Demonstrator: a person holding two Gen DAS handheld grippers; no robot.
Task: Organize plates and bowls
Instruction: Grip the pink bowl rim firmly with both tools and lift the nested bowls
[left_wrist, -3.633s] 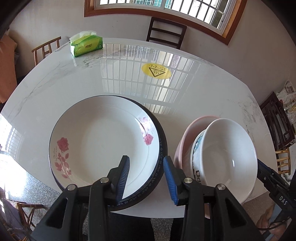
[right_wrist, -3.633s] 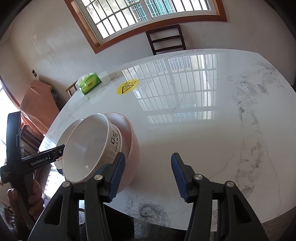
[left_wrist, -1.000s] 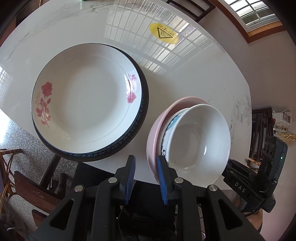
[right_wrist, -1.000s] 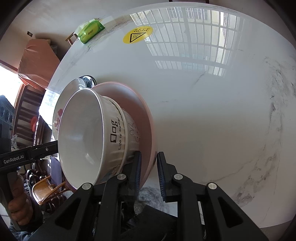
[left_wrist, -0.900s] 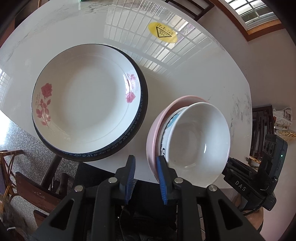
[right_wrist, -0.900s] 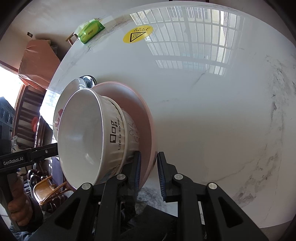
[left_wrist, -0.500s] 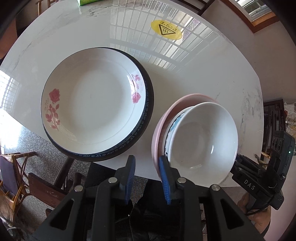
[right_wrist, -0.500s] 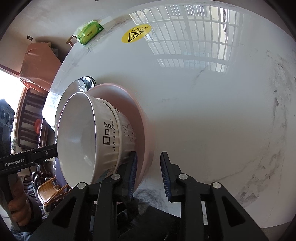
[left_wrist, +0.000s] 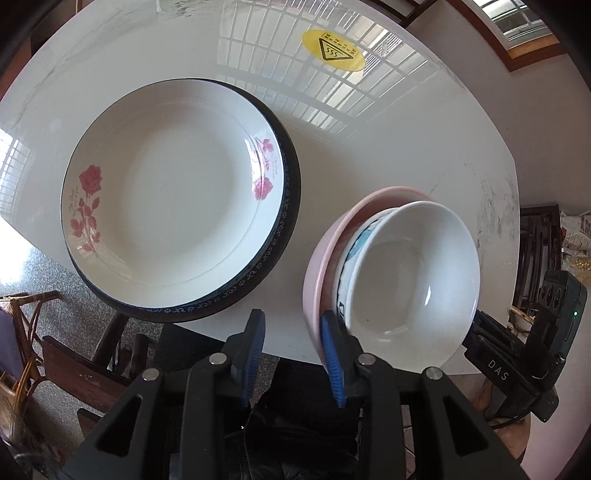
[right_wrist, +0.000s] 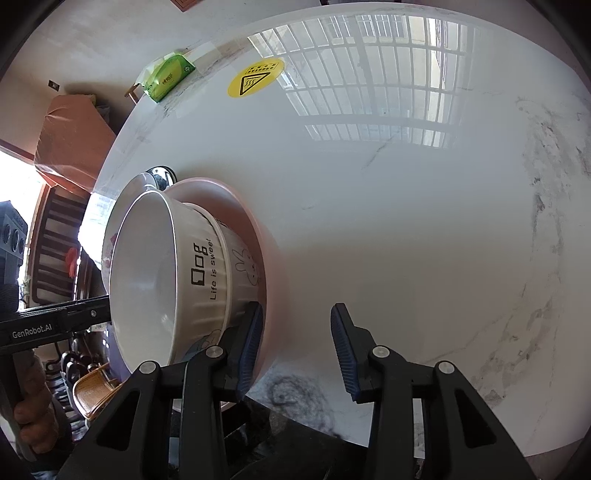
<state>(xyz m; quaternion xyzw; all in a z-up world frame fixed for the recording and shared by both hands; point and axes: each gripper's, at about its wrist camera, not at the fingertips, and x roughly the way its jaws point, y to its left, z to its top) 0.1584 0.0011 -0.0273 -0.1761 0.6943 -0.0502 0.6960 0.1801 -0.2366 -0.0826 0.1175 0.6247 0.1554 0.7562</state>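
A white rose-patterned plate (left_wrist: 173, 206) lies stacked on a black-rimmed plate (left_wrist: 286, 221) at the table's near left. A white bowl (left_wrist: 410, 280) with "Life is sweet" lettering (right_wrist: 207, 273) sits nested with a blue-patterned bowl inside a pink bowl (left_wrist: 314, 266) at the near edge (right_wrist: 269, 254). My left gripper (left_wrist: 293, 354) is open, its right finger against the pink bowl's rim. My right gripper (right_wrist: 297, 343) is open, its left finger beside the pink bowl's wall.
The white marble table (right_wrist: 406, 206) carries a yellow warning sticker (left_wrist: 334, 50) and a green tissue pack (right_wrist: 168, 75) at its far side. Wooden chairs (left_wrist: 539, 251) stand around the table. The table's near edge lies just under both grippers.
Both grippers were shut near the pink bowl's rim a second ago and have opened since. The bowls and plates have stayed where they were.
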